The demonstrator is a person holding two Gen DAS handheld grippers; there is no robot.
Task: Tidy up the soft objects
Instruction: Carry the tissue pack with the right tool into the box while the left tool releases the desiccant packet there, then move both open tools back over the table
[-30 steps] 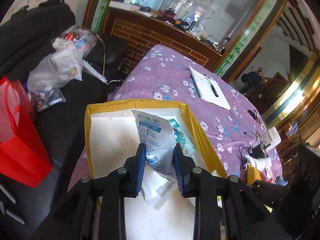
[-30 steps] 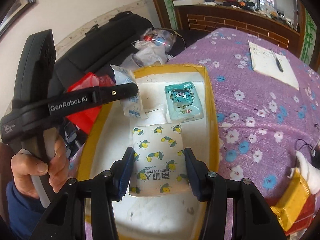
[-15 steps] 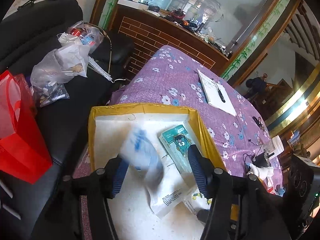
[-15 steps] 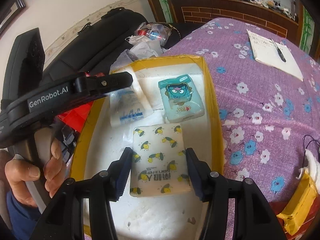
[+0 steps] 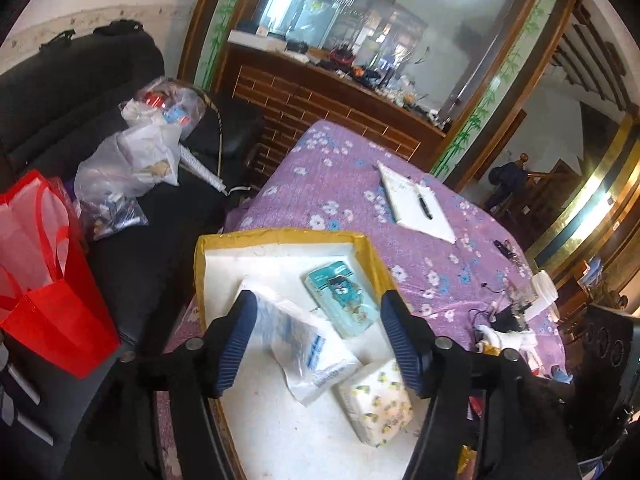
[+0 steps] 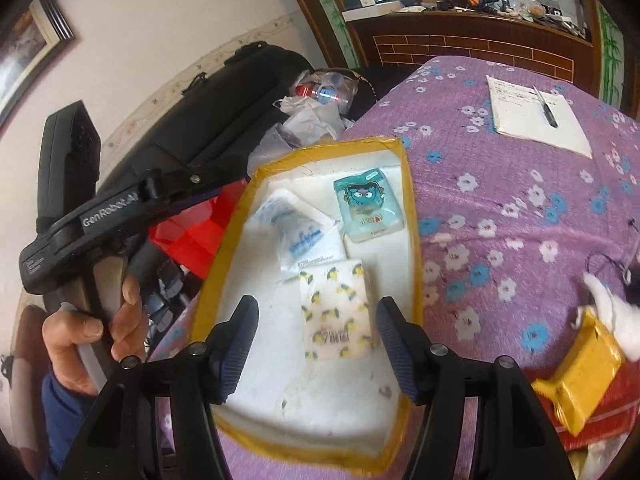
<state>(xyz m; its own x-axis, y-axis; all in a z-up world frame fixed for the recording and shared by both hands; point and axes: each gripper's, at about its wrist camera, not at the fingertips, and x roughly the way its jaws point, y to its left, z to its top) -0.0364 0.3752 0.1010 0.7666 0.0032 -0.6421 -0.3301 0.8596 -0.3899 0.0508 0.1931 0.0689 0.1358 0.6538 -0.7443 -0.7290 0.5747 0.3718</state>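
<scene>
Release step, by the look of it. Both tools stand spread and empty: the left tool (image 5: 316, 344) over the white sachet (image 5: 304, 344), the right tool (image 6: 316, 344) just behind the lemon pack (image 6: 338, 312), all inside the tray (image 6: 224, 252) with the blue pack (image 6: 368, 208). Next: back away and fetch another soft item. Earlier each tool pinched its packet; their jaws have just been opening.

Left tool (image 5: 320, 344) has just opened, dropping the desiccant bag (image 5: 304, 344) into the tray (image 5: 280, 236).
</scene>
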